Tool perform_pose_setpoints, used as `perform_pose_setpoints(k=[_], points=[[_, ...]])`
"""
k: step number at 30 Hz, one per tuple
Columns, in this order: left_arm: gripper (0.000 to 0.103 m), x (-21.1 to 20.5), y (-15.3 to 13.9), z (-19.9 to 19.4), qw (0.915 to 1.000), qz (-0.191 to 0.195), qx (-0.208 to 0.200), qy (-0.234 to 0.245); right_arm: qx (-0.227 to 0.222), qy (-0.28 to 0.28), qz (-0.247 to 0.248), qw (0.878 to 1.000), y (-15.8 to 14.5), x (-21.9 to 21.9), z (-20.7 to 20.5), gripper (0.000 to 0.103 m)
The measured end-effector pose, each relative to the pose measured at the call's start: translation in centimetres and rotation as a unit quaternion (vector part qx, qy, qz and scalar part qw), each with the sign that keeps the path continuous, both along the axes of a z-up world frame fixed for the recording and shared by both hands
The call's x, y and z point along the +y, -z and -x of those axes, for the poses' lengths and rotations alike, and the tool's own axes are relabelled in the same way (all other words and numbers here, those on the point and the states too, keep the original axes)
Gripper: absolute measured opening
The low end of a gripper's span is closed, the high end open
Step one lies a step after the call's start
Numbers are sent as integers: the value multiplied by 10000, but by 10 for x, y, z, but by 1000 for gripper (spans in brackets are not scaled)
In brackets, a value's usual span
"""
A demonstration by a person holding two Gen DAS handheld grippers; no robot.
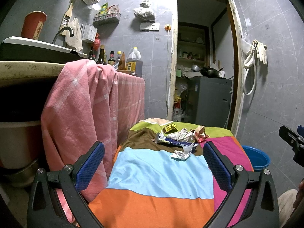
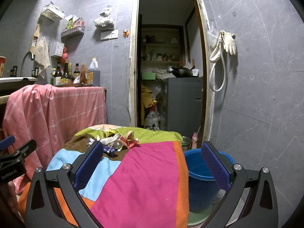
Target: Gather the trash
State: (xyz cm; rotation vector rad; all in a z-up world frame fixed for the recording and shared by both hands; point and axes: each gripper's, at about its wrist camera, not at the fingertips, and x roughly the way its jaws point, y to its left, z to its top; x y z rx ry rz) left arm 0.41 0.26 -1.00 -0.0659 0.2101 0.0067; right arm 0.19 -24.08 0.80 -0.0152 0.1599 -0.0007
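Note:
A heap of trash lies at the far end of a table under a colourful patchwork cloth [image 1: 161,174]: crumpled white paper [image 1: 180,154], a blue wrapper [image 1: 176,143], a yellow box [image 1: 169,128] and red-and-white crumpled paper [image 1: 199,133]. The heap also shows in the right wrist view [image 2: 117,139]. My left gripper [image 1: 153,163] is open and empty, short of the white paper. My right gripper [image 2: 152,163] is open and empty over the pink patch [image 2: 148,171]. A blue bucket [image 2: 201,178] stands on the floor right of the table.
A pink cloth [image 1: 85,114] drapes the counter at left, with sauce bottles [image 1: 106,57] and an oil jug [image 1: 134,60] on it. A sink tap [image 1: 62,32] is far left. An open doorway [image 2: 169,72] leads to a storeroom. Gloves and a hose [image 2: 224,47] hang on the right wall.

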Motion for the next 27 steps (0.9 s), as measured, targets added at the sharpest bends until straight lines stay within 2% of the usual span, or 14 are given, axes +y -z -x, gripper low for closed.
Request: perform_pose_setpoints(k=[13,17,27], points=[[101,0,-2,0,10000,5,8,2,7,-2,-4,10000,-1,0,0,103],[101,1,8,-2,10000,5,18,4,14,-4,-9,10000,-1,-3,-1,103],[101,1,9,-2,10000,4,20,10,30,-6,-20,10000,2,-1,2,103]])
